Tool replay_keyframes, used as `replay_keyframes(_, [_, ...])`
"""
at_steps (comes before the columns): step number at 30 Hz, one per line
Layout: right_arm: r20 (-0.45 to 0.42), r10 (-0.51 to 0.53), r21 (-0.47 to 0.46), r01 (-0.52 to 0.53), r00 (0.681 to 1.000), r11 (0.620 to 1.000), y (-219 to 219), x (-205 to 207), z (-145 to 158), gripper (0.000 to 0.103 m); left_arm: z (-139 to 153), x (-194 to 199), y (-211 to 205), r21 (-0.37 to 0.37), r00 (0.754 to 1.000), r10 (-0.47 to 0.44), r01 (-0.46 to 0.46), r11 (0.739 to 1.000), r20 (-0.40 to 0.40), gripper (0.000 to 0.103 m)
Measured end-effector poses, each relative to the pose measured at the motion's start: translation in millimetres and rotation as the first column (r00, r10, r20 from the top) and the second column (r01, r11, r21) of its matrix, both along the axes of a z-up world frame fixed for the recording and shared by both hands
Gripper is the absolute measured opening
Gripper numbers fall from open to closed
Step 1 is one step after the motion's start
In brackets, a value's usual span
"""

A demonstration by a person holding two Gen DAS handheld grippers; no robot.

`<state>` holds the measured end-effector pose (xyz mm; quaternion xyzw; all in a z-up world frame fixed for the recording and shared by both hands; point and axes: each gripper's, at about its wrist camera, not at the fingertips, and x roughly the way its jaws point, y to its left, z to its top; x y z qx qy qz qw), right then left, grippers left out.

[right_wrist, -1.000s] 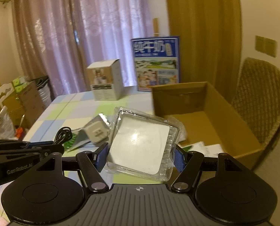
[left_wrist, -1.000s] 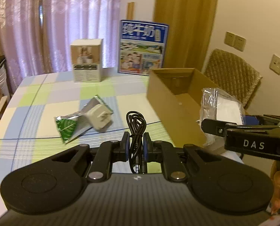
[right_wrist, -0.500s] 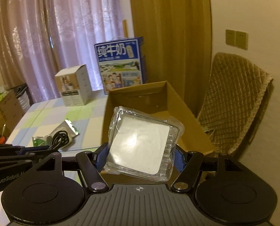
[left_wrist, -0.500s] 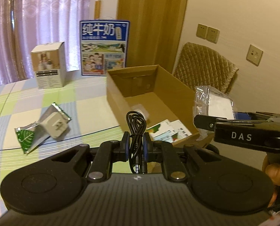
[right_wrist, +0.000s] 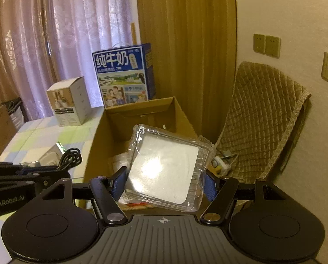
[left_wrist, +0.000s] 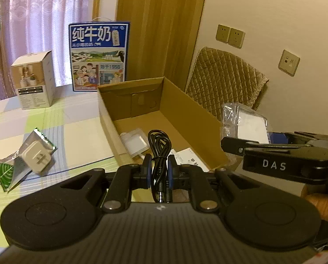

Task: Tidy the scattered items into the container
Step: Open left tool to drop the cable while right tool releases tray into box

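My left gripper [left_wrist: 160, 171] is shut on a coiled black cable [left_wrist: 159, 151], held over the near end of an open cardboard box [left_wrist: 186, 107]. A clear plastic pack and some printed leaflets lie on the box floor. My right gripper [right_wrist: 164, 182] is shut on a clear plastic case with a white pad [right_wrist: 166, 169], held above the box [right_wrist: 181, 114] at its near right corner. In the left wrist view that case [left_wrist: 245, 123] shows at the right, beside the right gripper's body. A white plug on a foil packet [left_wrist: 25, 156] lies on the checked tablecloth, left of the box.
A blue milk carton box [left_wrist: 99, 56] and a small white box [left_wrist: 35, 80] stand at the table's far side. A quilted chair [right_wrist: 263, 114] stands right of the cardboard box, against the wall. Curtains hang behind. A hand [left_wrist: 324, 206] shows at the right edge.
Both grippers have swung right with their loads, from over the tablecloth to over the cardboard box. The plug and foil packet have slid toward the left edge of the left wrist view.
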<state>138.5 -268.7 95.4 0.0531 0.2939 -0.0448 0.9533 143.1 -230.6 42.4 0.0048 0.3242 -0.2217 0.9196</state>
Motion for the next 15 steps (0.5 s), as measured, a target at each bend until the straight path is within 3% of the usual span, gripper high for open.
replay_keyframes(15, [-0.054, 0.033, -0.030, -0.035, 0.998, 0.999, -13.7, 38.1, -20.1, 0.066, -15.3, 43.4, -19.1, -0.028, 0.999, -0.012, 0.011, 1.000, -0.033, 0.011])
